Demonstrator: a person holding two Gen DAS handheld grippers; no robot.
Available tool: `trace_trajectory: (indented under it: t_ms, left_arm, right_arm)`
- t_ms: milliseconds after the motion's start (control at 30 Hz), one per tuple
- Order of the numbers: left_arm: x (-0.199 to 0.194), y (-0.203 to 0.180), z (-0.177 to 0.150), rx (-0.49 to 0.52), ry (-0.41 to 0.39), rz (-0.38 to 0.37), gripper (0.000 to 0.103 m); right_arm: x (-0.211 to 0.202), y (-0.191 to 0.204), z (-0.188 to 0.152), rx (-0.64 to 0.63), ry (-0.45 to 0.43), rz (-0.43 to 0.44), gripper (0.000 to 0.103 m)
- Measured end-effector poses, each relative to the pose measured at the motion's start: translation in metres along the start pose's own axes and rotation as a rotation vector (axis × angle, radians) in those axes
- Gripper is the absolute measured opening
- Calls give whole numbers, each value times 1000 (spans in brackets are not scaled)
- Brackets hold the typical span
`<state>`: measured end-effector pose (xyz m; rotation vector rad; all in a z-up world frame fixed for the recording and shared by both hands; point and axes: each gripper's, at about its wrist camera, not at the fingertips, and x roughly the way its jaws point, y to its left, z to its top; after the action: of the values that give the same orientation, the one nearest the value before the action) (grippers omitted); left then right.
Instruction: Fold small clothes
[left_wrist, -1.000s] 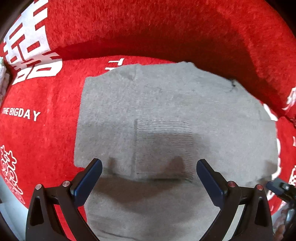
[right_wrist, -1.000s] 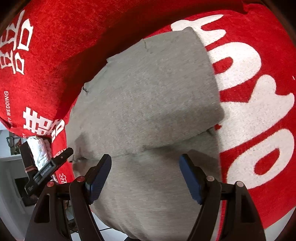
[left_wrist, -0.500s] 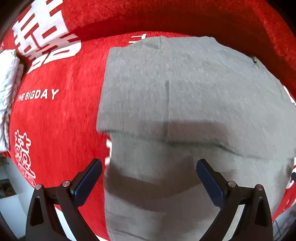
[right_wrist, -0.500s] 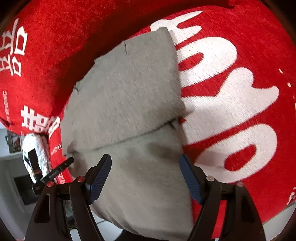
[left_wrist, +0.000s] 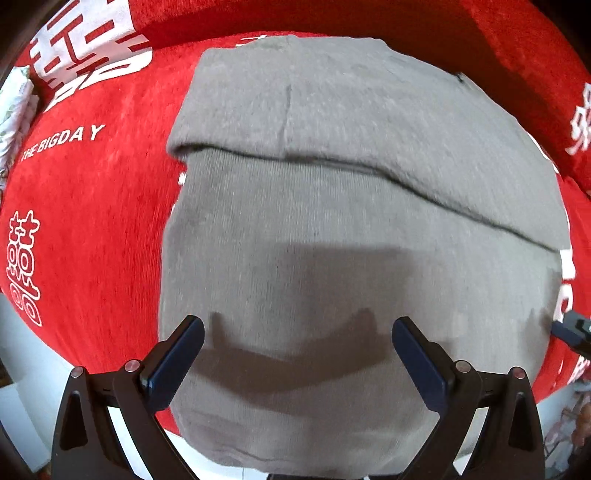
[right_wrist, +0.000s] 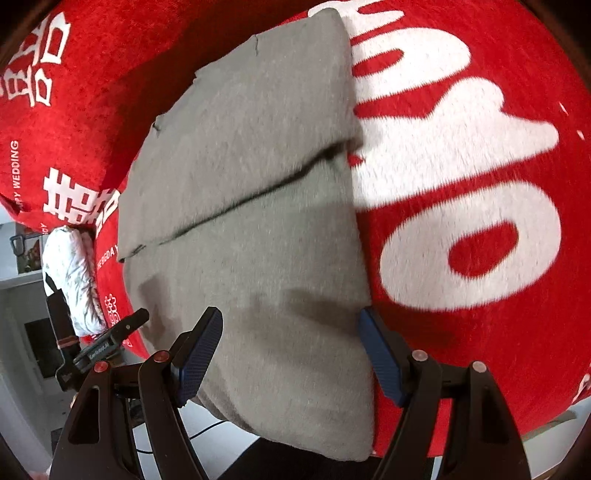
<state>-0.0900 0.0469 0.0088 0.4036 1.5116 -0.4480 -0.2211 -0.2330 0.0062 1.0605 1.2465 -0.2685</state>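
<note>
1. Left wrist view: left gripper hovering spread wide, empty, over grey garment filling frame centre on red blanket.
2. Right wrist view: right gripper spread too, straddling garment's lower right edge. Likely mid-fold; next needing pinch of near hem.

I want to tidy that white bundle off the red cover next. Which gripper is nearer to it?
Left. In the right wrist view the left gripper sits just beside the white bundle, while the right gripper is over the gray garment, farther off.
</note>
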Motion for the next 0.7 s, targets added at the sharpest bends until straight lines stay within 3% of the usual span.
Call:
trace_trajectory:
  t_ms: [300,567,700]
  left_arm:
    - [1,42,-43,0,16,-89,102]
    - [24,83,-100,2,106,-88,102]
    - [46,86,-125,-14,166,-129,102]
  right_arm:
    - [0,-12,-56,70,-15,63,79]
    - [26,-43,-131,105,82,37,79]
    - [45,-58,-154,142,124,68,79]
